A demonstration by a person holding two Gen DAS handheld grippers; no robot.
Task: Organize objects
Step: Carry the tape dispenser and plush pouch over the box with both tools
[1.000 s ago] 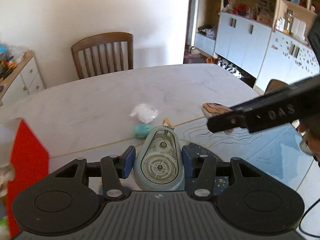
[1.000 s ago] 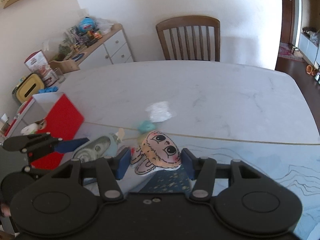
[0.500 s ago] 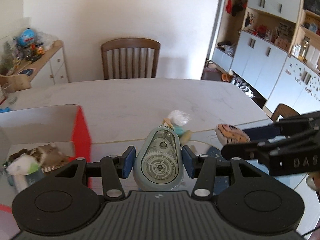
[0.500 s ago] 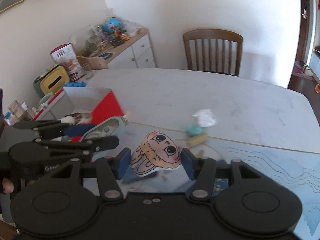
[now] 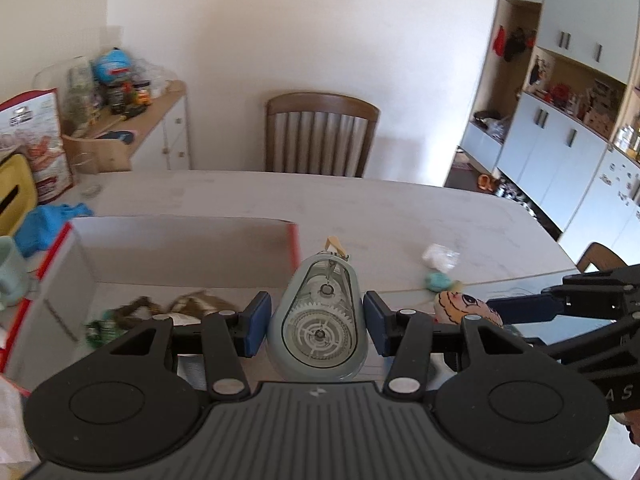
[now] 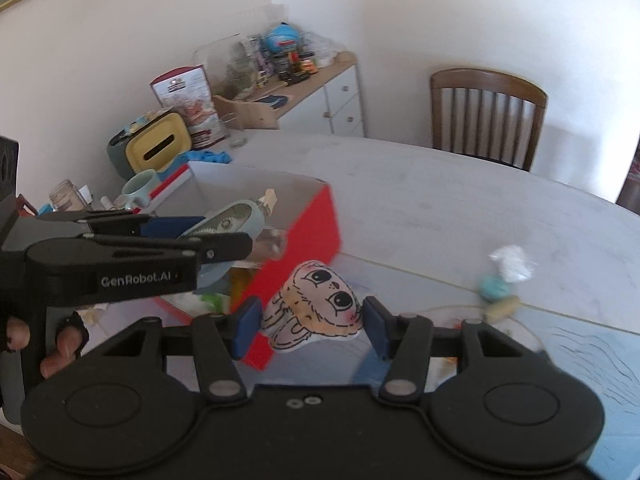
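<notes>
My left gripper (image 5: pixel 316 322) is shut on a grey-blue correction tape dispenser (image 5: pixel 318 320) with clear gears, held over the right end of the open red-and-white box (image 5: pixel 184 236). From the right wrist view the dispenser (image 6: pixel 230 220) hangs above the box (image 6: pixel 308 224). My right gripper (image 6: pixel 310 322) is shut on a small plush animal face (image 6: pixel 316 304), pink with big black eyes, just right of the box; it also shows in the left wrist view (image 5: pixel 466 306).
A crumpled white wrapper (image 6: pixel 512 262), a teal lump (image 6: pixel 492 286) and a beige piece (image 6: pixel 504 306) lie on the marble table (image 6: pixel 460 196). The box holds several items (image 5: pixel 176 308). A mug (image 6: pixel 138 188), tissue holder (image 6: pixel 156 148) and chair (image 6: pixel 486 112) stand behind.
Both grippers have swung left with their loads. The left one now holds the dispenser over the box; the right one has brought the plush face up beside the box's red wall.
</notes>
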